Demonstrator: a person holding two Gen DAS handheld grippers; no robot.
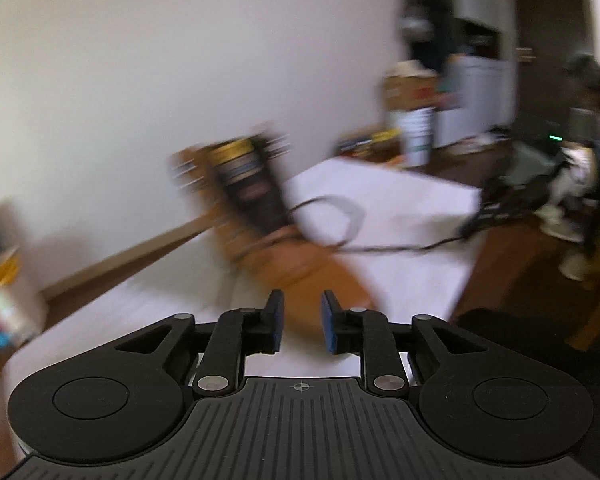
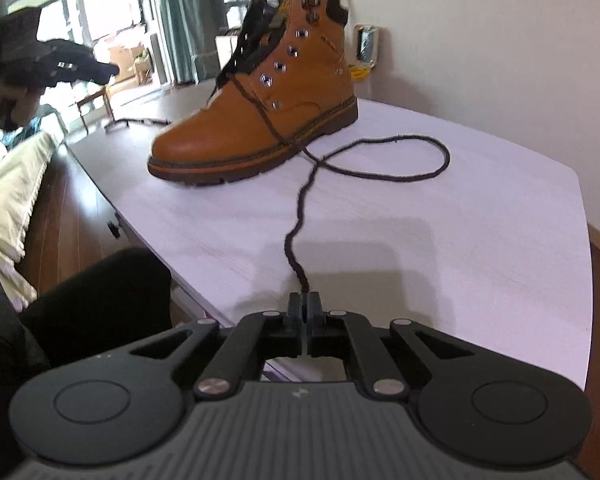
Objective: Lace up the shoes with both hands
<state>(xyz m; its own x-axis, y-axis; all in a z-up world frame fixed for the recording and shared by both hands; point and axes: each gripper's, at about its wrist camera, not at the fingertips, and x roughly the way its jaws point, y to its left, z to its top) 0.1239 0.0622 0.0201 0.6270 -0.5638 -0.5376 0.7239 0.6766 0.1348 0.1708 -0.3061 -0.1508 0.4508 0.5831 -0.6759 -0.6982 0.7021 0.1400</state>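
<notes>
**Lace end pinched on the right, left side free**

While the left gripper [image 1: 302, 322] hung in the air with its blue pads [image 1: 276, 320] apart and nothing between them, we judged that its job was to come in and steady the boot [image 2: 256, 92] near the eyelets. From its own view the boot [image 1: 284, 248] lay ahead of the fingers on the white desk [image 1: 380, 200], but the frame was smeared by motion. We could make out only an orange shape, a dark tongue and a loop of lace [image 1: 340, 216].

Further right, the boot stood upright on the desk [image 2: 460, 260], toe toward the camera's left. The dark lace [image 2: 300, 208] ran out of a lower eyelet [image 2: 276, 105], down over the sole, round a loose loop on the desk and on to the right gripper [image 2: 305, 306]. That gripper's fingers were pressed together, and the lace seemed to end right at their tips, so we took it as clamped there.

To do the step well, in our judgement, we should draw the loop's slack out gently, keep the tip short and stiff, and aim it at the next empty eyelet [image 2: 266, 79].

The pinch itself was hidden by the fingertips. The far-side eyelets, and which holes were already threaded there, we could not tell.
</notes>
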